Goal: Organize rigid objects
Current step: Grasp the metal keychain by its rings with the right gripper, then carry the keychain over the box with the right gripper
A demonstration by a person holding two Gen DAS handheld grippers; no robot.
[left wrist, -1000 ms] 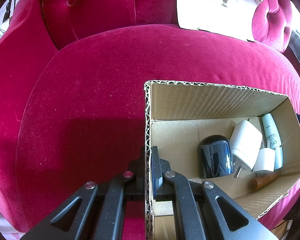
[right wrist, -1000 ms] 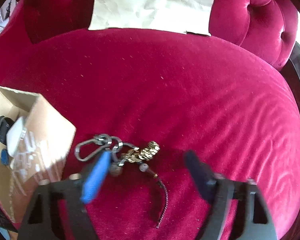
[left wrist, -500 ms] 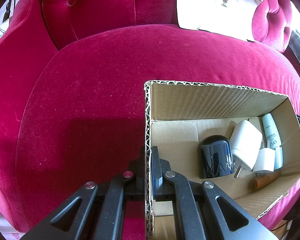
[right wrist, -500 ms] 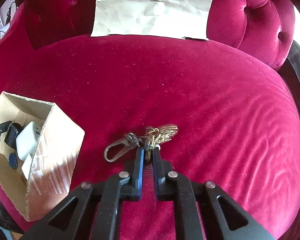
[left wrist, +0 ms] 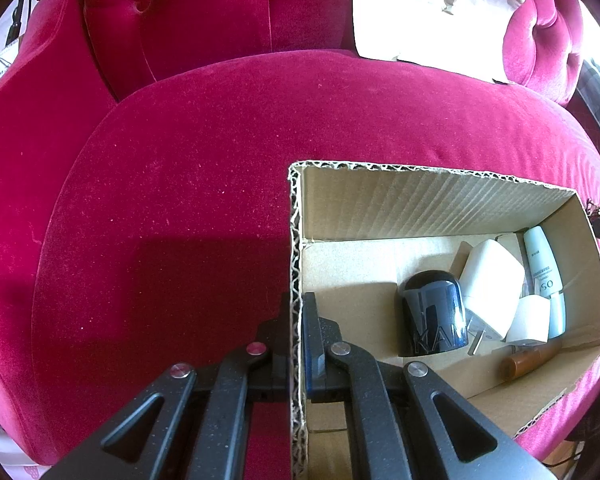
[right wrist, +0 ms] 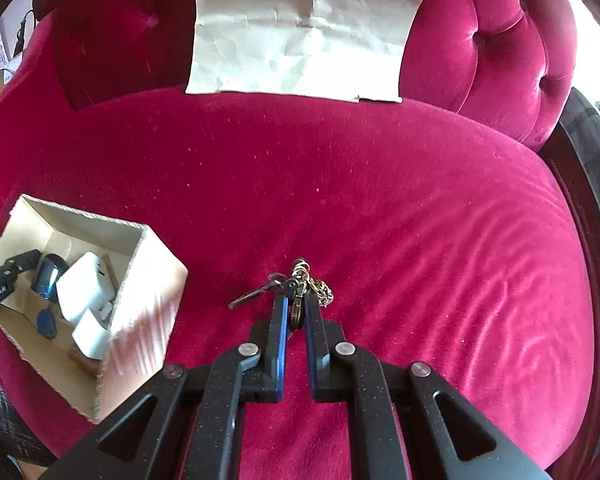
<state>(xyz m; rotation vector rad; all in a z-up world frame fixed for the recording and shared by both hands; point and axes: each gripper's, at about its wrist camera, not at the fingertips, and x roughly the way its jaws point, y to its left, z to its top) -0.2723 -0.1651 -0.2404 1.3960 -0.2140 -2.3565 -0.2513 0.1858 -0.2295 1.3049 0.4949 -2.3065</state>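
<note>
Right wrist: right tongs clamp keyring | left wrist: left tongs pinch box wall

Creased pale paper sheet leans against the crimson velvet armchair, apparently.

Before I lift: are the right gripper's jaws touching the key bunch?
Touching. The right wrist view shows the right gripper shut on the key bunch, jaws pressed against it.

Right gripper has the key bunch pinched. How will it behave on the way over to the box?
The key bunch will probably dangle and swing: only one piece sits between the right gripper pads, while the clasp and brass chain hang loose. Being metal, it may slip in the pinch. Loose ends could snag the cardboard box rim.
</note>
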